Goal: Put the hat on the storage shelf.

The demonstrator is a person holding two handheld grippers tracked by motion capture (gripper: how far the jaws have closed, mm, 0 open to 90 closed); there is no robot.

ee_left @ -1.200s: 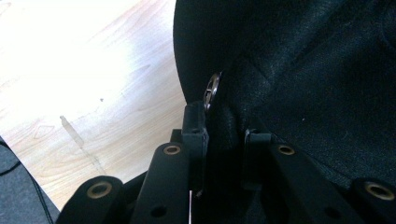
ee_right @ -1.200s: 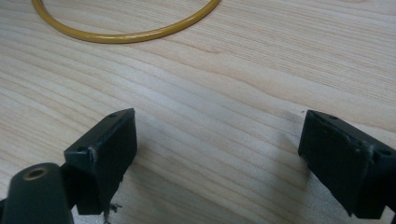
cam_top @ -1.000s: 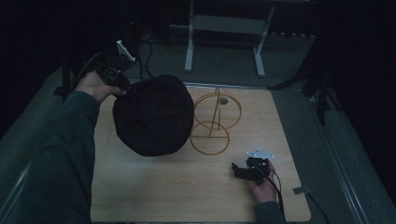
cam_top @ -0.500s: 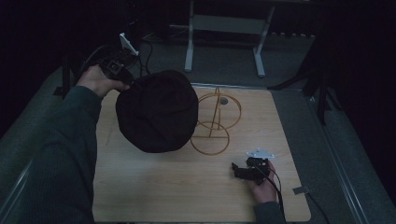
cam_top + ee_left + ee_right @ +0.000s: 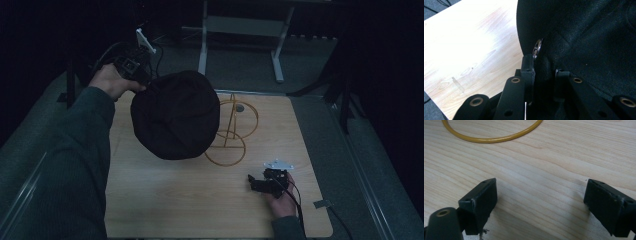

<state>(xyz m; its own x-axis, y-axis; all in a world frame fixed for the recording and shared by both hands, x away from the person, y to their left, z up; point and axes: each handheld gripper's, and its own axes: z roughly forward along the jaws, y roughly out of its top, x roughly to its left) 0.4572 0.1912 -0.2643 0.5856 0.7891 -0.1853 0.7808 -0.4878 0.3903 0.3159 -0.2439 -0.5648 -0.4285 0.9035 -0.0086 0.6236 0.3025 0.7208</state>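
Note:
A black cap (image 5: 176,116) hangs in the air over the left half of the wooden table (image 5: 165,200), partly hiding a gold wire stand (image 5: 234,131). My left gripper (image 5: 134,67) is shut on the cap's rim at the upper left. In the left gripper view the jaws pinch the black fabric (image 5: 584,37) beside a metal eyelet (image 5: 538,47). My right gripper (image 5: 256,183) rests low on the table at the front right, open, with nothing between its fingers (image 5: 480,202). The stand's base ring (image 5: 491,138) lies ahead of it.
A grey table frame (image 5: 240,30) stands on the floor beyond the table. A small piece of tape (image 5: 322,204) sits by the table's right front corner. Dark floor surrounds the table on all sides.
My left gripper has carried the cap up and to the right, further over the wire stand. The right gripper has stayed where it was.

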